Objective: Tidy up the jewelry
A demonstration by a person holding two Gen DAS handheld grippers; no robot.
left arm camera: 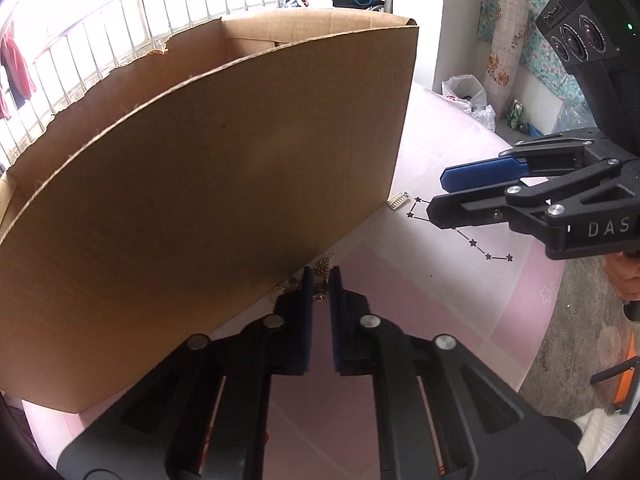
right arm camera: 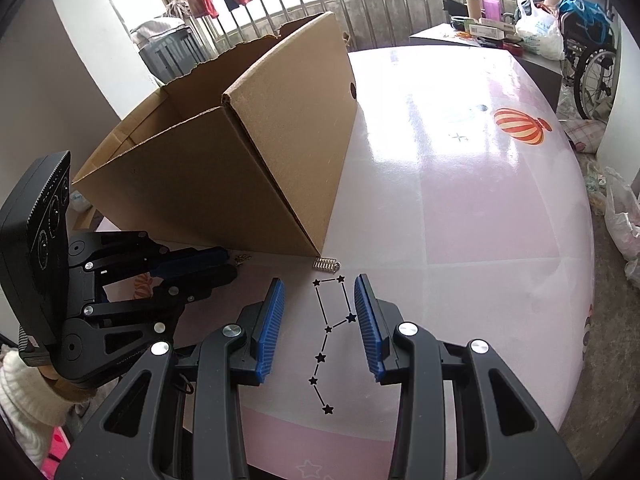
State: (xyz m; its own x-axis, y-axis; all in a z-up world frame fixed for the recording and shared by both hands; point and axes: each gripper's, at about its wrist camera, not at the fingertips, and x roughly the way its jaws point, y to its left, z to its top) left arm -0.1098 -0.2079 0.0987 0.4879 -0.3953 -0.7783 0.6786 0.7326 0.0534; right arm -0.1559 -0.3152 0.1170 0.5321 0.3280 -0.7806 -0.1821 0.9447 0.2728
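Gold chain [left arm camera: 322, 276] heaped on the table [left arm camera: 460, 288] against the foot of the cardboard box [left arm camera: 208, 184], pinched between the clenched tips of the left gripper [left arm camera: 321, 280]. Small silver charm [right arm camera: 327, 264] at the box corner, just ahead of the right gripper [right arm camera: 320, 304], gaping and empty. Likely next: straight up, then over the box wall.

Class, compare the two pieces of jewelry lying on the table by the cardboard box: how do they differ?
The gold chain is loose and tangled; the silver charm is one compact ribbed bar. The chain lies at the left gripper, whose jaws are shut; the charm lies untouched by the box corner, ahead of the open right gripper. Both rest against the box's base.
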